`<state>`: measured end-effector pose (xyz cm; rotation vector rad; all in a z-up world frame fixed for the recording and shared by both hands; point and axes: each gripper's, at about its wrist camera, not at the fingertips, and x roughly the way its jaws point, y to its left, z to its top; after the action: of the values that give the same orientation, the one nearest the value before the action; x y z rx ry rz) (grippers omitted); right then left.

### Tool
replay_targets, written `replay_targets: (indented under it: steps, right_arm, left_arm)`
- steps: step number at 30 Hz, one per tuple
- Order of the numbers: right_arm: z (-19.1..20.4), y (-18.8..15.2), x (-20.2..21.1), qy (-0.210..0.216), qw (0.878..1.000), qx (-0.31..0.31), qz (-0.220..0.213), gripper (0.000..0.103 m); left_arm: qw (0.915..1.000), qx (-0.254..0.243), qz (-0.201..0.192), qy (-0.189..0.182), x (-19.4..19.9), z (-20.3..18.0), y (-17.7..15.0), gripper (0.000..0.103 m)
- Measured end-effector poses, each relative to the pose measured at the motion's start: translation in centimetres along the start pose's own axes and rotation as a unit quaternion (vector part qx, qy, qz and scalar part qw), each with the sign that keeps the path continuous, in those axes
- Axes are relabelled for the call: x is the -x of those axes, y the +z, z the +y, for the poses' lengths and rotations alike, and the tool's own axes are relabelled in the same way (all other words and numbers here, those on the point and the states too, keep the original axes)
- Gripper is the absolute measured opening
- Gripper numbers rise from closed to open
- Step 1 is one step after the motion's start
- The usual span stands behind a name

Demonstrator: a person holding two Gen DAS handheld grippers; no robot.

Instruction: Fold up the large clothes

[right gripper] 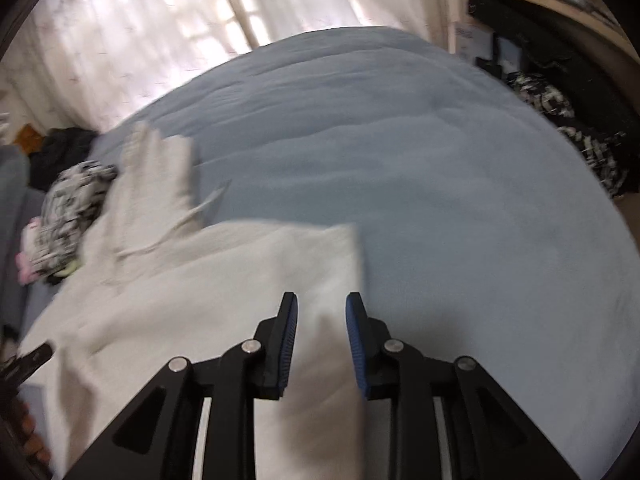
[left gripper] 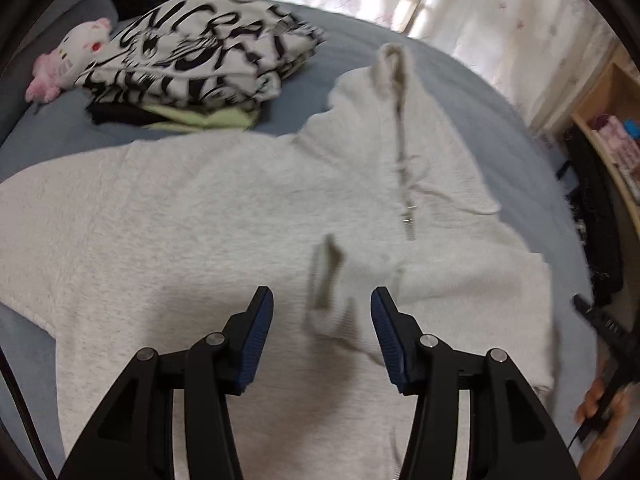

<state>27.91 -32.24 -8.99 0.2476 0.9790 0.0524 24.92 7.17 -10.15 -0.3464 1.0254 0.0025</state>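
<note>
A light grey zip-up hoodie (left gripper: 224, 216) is spread flat on a blue bedspread (left gripper: 460, 92), with its hood (left gripper: 390, 80) laid ahead of the left gripper (left gripper: 322, 312) and its zipper (left gripper: 405, 184) running back toward the fingers. The left gripper is held open above the garment, and a ribbed sleeve cuff (left gripper: 326, 280) is seen blurred in the gap between its blue pads (left gripper: 258, 332); no contact with either pad can be made out. Far ahead and to the left of this gripper, a folded black-and-white printed garment (left gripper: 200, 56) is stacked on a pale green piece (left gripper: 200, 120), with a pink and white plush toy (left gripper: 68, 60) just beside it. In the right wrist view, the right gripper (right gripper: 322, 316) is likewise held open, and the hoodie's straight side edge (right gripper: 354, 264) is seen running between its fingers, nothing being clamped. Bare bedspread is spread ahead and to the right of it, and white curtains (right gripper: 160, 20) are hung beyond.
</note>
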Motion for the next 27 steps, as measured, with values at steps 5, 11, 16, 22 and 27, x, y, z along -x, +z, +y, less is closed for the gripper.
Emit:
replay_targets:
  steps: [5, 11, 16, 22, 27]
  right_arm:
    - [3.7, -4.2, 0.0, 0.072, 0.996, 0.006, 0.044, 0.025]
    - [5.6, -8.5, -2.5, 0.058, 0.995, 0.029, 0.077, 0.025]
    - [1.5, -10.8, -0.8, 0.005, 0.997, 0.043, 0.058, 0.021]
    - [1.4, -10.6, 0.9, 0.012, 0.996, 0.056, 0.063, 0.025]
    - [3.5, -8.1, 1.5, 0.035, 0.997, 0.068, 0.027, 0.025]
  left_arm:
    - [0.9978, -0.059, 0.000, -0.030, -1.1, -4.9, -0.1, 0.043]
    - [0.9953, -0.077, 0.033, -0.048, -7.4, -8.7, 1.2, 0.032]
    - [0.9925, -0.113, 0.046, 0.006, -11.4, -9.1, 1.5, 0.029]
    - [0.9944, -0.086, 0.061, -0.004, -11.5, -9.0, 3.0, 0.029]
    - [0.9928, -0.111, 0.037, -0.021, -8.6, -9.2, 2.7, 0.029]
